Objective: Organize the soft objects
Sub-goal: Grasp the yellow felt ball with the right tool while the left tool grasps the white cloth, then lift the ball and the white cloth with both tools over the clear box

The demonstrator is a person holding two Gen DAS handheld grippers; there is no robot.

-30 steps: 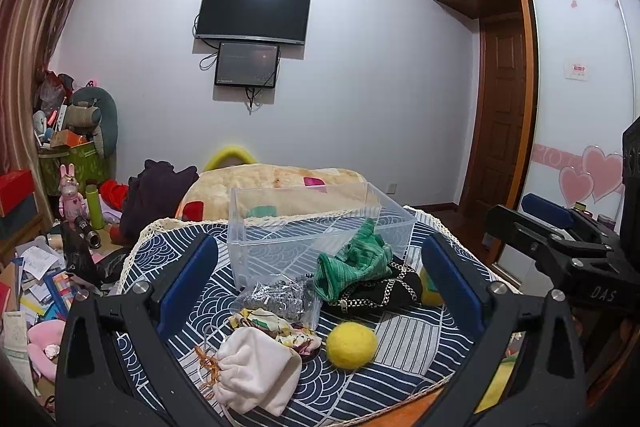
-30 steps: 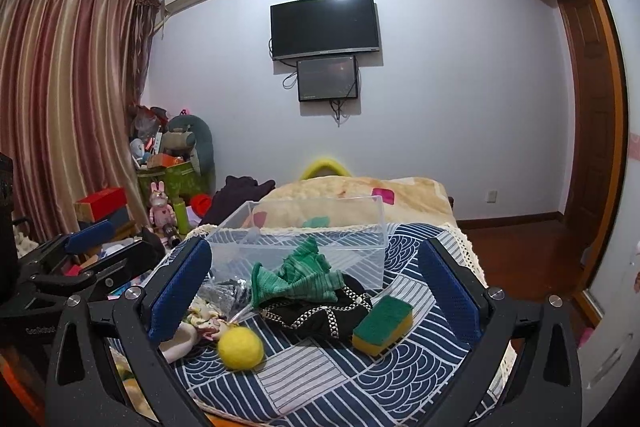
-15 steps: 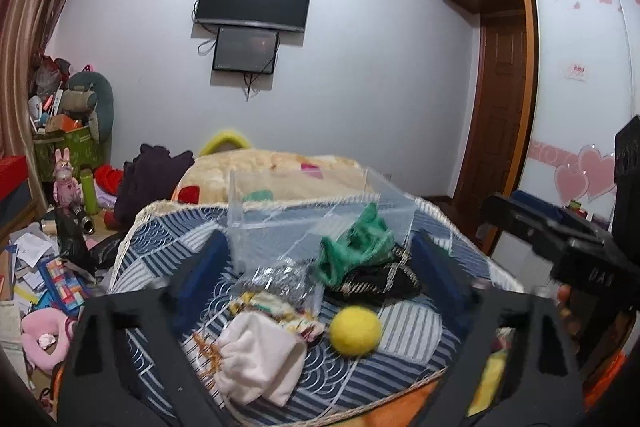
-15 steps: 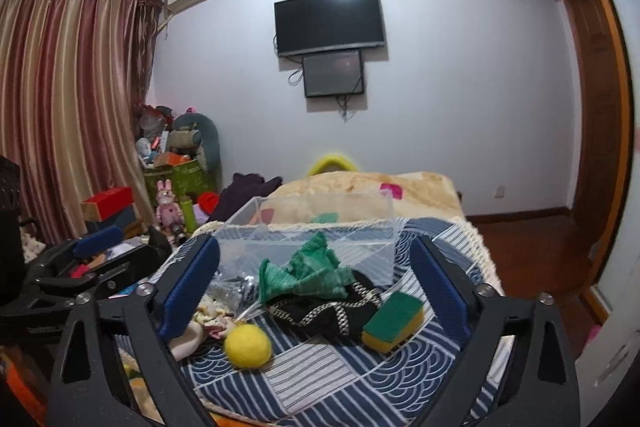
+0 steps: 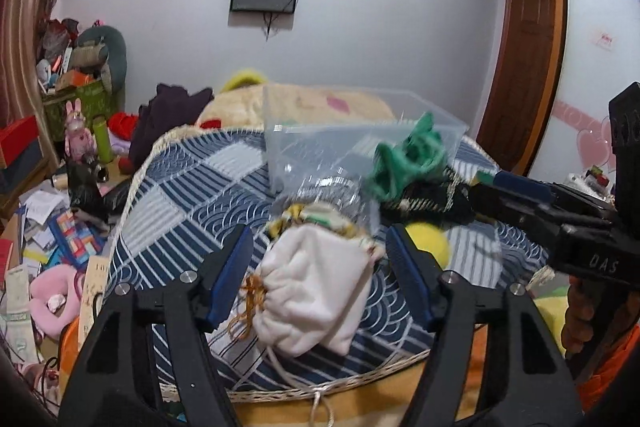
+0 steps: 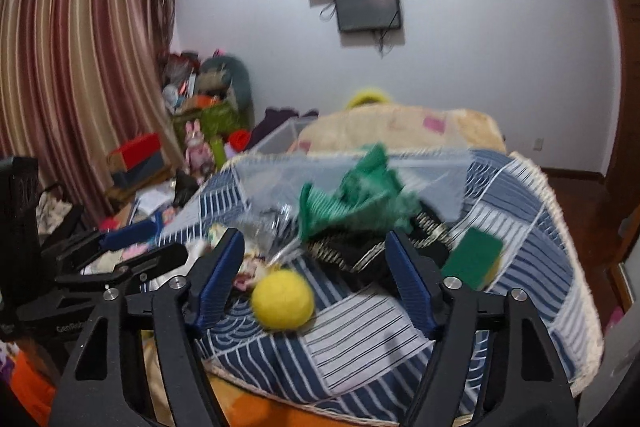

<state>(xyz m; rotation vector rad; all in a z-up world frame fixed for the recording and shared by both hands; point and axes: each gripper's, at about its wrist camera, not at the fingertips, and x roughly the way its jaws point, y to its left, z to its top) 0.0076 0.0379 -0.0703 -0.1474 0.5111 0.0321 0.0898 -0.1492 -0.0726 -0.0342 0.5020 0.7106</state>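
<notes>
**Both grippers closing in over the soft pile**

The only writing I can read is "DAS" on the right gripper's black body, seen from my left wrist camera; a partial "GenRob…" shows on the left gripper's body in the right wrist view.

My left gripper (image 5: 320, 267) has its jaws closing, with the white drawstring pouch (image 5: 316, 291) sitting between the blue pads, which are not yet pressing it. My right gripper (image 6: 314, 273) is also closing; the yellow felt ball (image 6: 283, 301) lies between its fingers and nothing is grasped. Just ahead of both tools lie the green knit cloth (image 6: 352, 195) and the clear plastic bin (image 5: 320, 143); the green sponge (image 6: 474, 259) sits right of my right gripper.

Compared with a second ago, both jaws are narrower and both tools have dropped closer to the blue patterned cover (image 6: 520, 227), so the pouch and ball look larger.
</notes>
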